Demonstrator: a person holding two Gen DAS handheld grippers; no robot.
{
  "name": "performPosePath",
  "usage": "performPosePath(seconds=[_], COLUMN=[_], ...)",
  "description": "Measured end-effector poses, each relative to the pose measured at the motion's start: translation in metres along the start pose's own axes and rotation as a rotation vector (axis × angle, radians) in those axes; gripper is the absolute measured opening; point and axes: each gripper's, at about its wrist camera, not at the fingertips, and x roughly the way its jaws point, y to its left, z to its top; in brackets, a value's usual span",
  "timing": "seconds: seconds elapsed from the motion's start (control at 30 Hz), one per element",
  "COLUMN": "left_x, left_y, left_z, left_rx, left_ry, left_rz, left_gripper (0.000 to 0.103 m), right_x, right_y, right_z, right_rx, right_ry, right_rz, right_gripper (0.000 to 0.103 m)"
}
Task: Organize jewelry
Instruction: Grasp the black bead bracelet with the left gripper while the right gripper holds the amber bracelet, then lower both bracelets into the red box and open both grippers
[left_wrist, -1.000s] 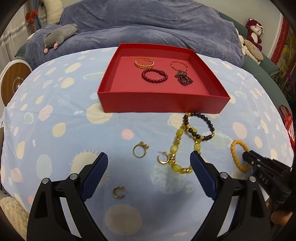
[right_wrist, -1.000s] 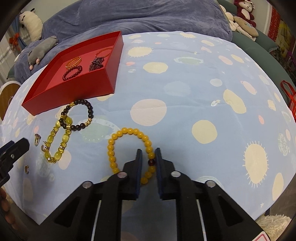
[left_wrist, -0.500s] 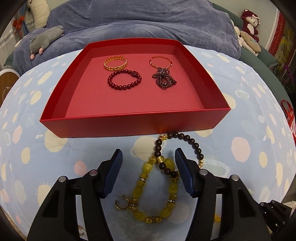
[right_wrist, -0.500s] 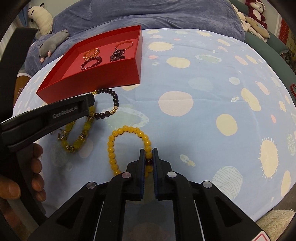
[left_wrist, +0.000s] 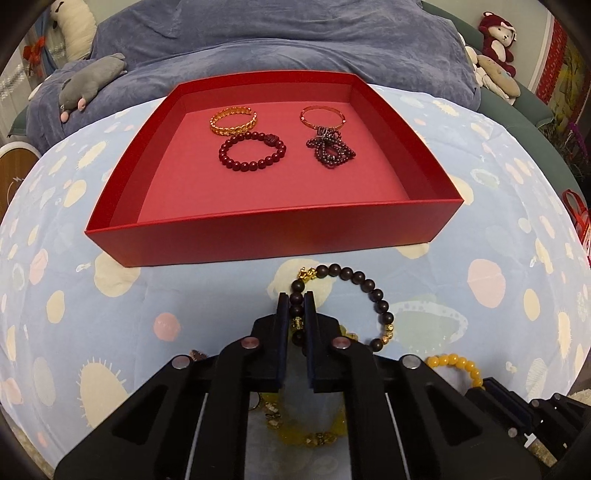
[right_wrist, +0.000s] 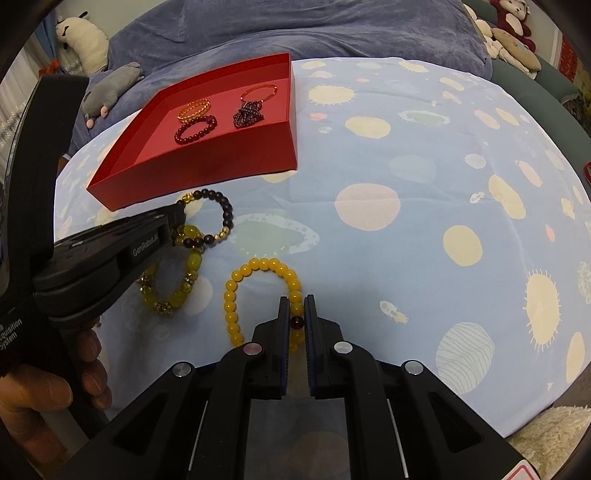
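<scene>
My left tongs (left_wrist: 296, 306) are pinched narrow on the dark bead bracelet (left_wrist: 364, 286), gripping its near-left stretch where a gold spacer sits between the dark beads. The bracelet lies on the spotted blue sheet (left_wrist: 110, 332) just in front of the red box (left_wrist: 273, 236), its gold charm close to the box's front wall. In the right wrist view the same bracelet (right_wrist: 226, 212) shows beside the left tongs' black body (right_wrist: 122, 247), and the hand (right_wrist: 48, 387) holding that tool is at the lower left.

My right tongs (right_wrist: 296, 308) are likewise squeezed narrow, clamped on the yellow bead bracelet (right_wrist: 236, 291) at its right side, with a single dark red bead caught between the pads. That bracelet rests flat on the sheet, well apart from the box and just right of the green-yellow stone bracelet (right_wrist: 184, 288), whose top end touches the dark bead bracelet.

Inside the box, toward its far side, lie four pieces: a gold chain bangle (left_wrist: 233, 120) at back left, a thin copper bangle (left_wrist: 322, 116) at back right, a red bead bracelet (left_wrist: 252, 151) in front of the gold one, and a heap of small dark beads (left_wrist: 330, 147) touching the copper bangle.

Beyond the sheet a blue-grey blanket (left_wrist: 277, 40) is piled up, with a grey plush toy (left_wrist: 90, 79) on its left.
</scene>
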Motion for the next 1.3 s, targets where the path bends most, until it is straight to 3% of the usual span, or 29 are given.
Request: performPosePath(seconds=[0.83, 1.07, 1.3], left_x=[-0.079, -0.100, -0.097], left_y=[0.064, 0.065, 0.063], left_z=[-0.016, 0.014, 0.077], left_rx=[-0.060, -0.043, -0.043], left_ry=[-0.038, -0.089, -0.172], left_rz=[-0.075, -0.109, -0.159], left_gripper=[0.008, 0.008, 0.008], right_x=[-0.039, -0.057, -0.050], right_y=[0.049, 0.061, 0.076], right_z=[0.032, 0.072, 0.138], right_rx=[-0.062, -0.083, -0.113], right_ry=[-0.087, -0.161, -0.228], right_rz=[0.078, 0.128, 0.171], right_gripper=[0.008, 0.008, 0.008])
